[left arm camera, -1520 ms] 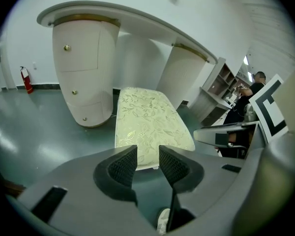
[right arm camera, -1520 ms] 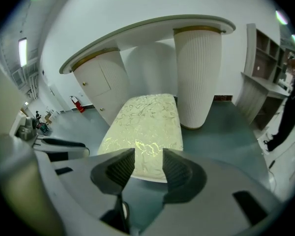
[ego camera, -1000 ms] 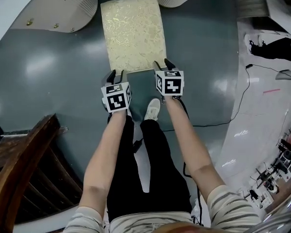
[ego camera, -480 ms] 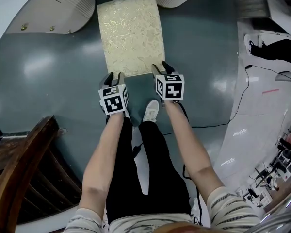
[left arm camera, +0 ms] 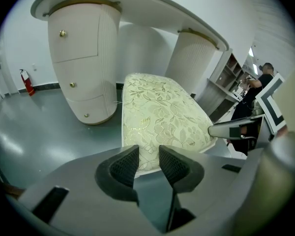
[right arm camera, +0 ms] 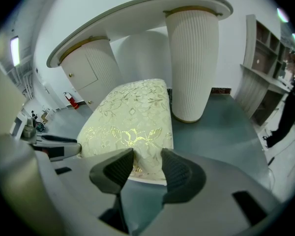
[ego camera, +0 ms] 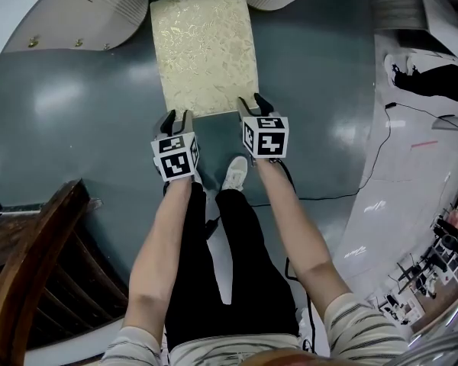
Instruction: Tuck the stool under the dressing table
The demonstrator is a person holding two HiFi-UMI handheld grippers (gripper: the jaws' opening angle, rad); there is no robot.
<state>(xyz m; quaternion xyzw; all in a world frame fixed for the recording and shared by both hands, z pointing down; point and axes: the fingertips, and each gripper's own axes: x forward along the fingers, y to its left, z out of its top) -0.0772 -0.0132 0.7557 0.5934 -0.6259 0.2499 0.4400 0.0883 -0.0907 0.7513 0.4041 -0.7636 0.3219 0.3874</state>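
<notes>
The stool (ego camera: pixel 204 52) has a cream cushion with a gold flower pattern. It stands on the grey floor, its far end between the two white pedestals of the dressing table (ego camera: pixel 84 14). My left gripper (ego camera: pixel 177 115) sits at the stool's near left corner and my right gripper (ego camera: pixel 254 101) at its near right corner. Both have a narrow gap between the jaws, with nothing clamped. In the left gripper view the stool (left arm camera: pixel 160 114) lies just beyond the left gripper (left arm camera: pixel 148 155). The right gripper (right arm camera: pixel 147 162) likewise faces the stool's (right arm camera: pixel 132 109) near edge, with the table's ribbed pedestal (right arm camera: pixel 192 63) behind.
A dark wooden chair (ego camera: pixel 30 265) stands at the lower left. The person's legs and a white shoe (ego camera: pixel 235 174) are just behind the grippers. A black cable (ego camera: pixel 366 181) crosses the floor at the right, near another person (ego camera: pixel 435 75). The left pedestal has drawers (left arm camera: pixel 81 58).
The stool has slid a little farther away and leftward, deeper between the pedestals. Both grippers have followed its near edge.
</notes>
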